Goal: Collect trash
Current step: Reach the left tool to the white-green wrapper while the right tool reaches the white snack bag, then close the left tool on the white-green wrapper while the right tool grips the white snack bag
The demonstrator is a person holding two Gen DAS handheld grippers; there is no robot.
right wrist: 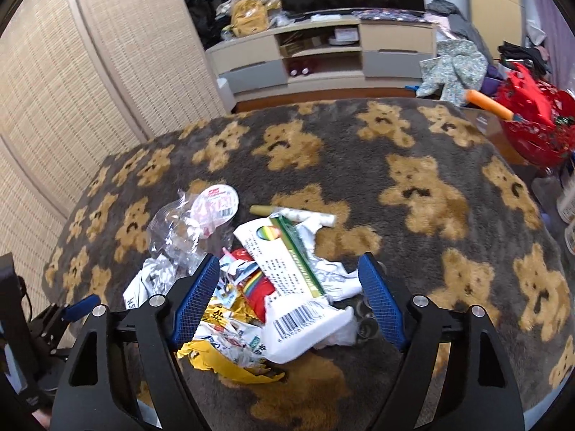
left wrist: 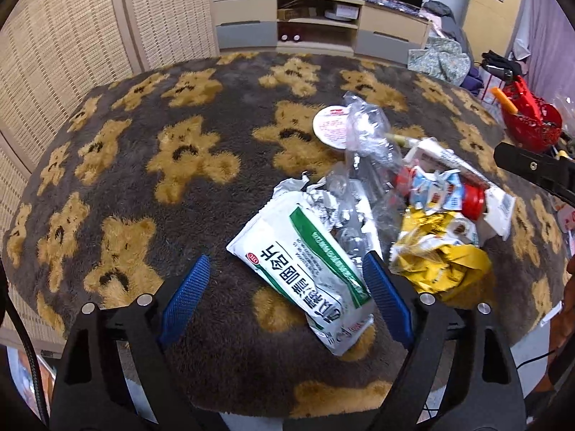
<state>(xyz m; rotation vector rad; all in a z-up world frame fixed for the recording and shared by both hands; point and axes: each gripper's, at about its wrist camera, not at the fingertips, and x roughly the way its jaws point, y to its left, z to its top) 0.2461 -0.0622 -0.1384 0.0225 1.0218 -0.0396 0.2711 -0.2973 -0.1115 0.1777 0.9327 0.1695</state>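
A heap of trash lies on a bear-patterned fleece cover (left wrist: 143, 179). My left gripper (left wrist: 287, 262) stands open over a white and green packet (left wrist: 309, 265); the right blue pad is at the packet's edge, the left pad is clear of it. Beyond it lie crumpled clear plastic (left wrist: 366, 133), a round lid (left wrist: 329, 127) and a yellow wrapper (left wrist: 442, 262). My right gripper (right wrist: 289, 262) is open above a white wrapper with a barcode (right wrist: 305, 323), which lies between its pads without being pressed. The yellow wrapper (right wrist: 222, 355) sits under its left finger.
A TV cabinet (left wrist: 323, 25) stands beyond the cover's far edge. A red basket (right wrist: 535, 125) and a pile of clothes (right wrist: 456, 68) are at the right. A woven screen (left wrist: 54, 54) runs along the left. The cover's near edge drops off below the grippers.
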